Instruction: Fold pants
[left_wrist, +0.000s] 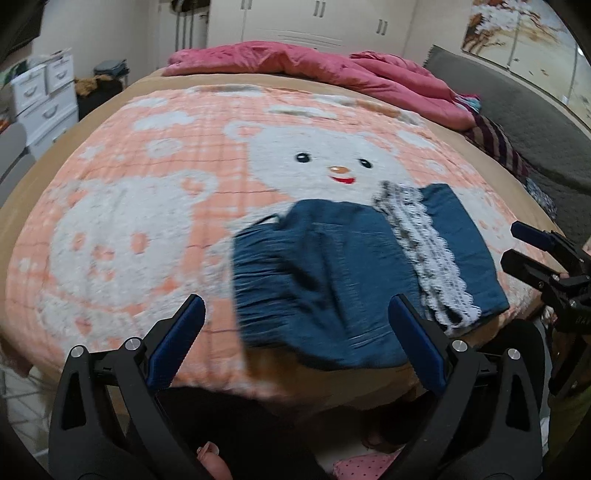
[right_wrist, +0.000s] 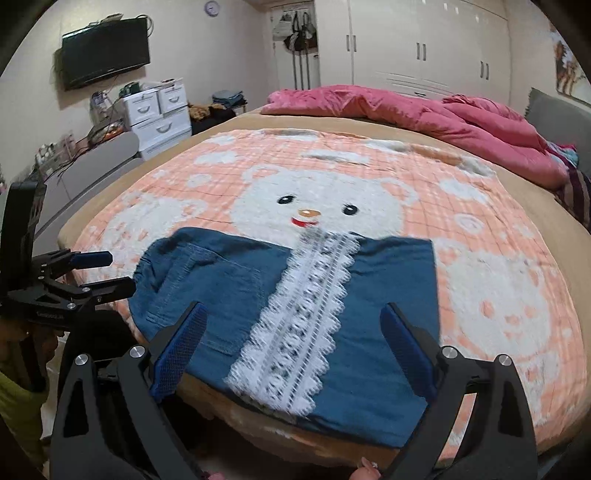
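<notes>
Left gripper nearest the lens, jaws spread wide, nothing between the blue pads; hangs above the near left part of the pants. Right gripper likewise spread wide and empty, poised over the lace band. Pants: blue denim, already doubled into a rough rectangle, lying at the near edge of the bed on the pink bear blanket, just below the bear's face. White lace hems run together down the middle of the top side; back pocket showing on the left half. Near corner appears to overhang the bed edge slightly — hard to be sure through the fisheye. Judged stage: one fold done, another likely still due, neither tool on cloth yet. Risks from here: pinching only the top layer, so the stack peels apart and the lace edges slide out of line; catching blanket pile along with denim, dragging the blanket and rucking the fold; snagging lace loops on the ridged pads; uneven lift between the two sides, skewing the rectangle; pulling toward the edge and tipping the bundle off the bed. Left side of the denim looks bunched and blurred in the left view, so edge position there uncertain — a grab aimed by guess may miss the hem.
</notes>
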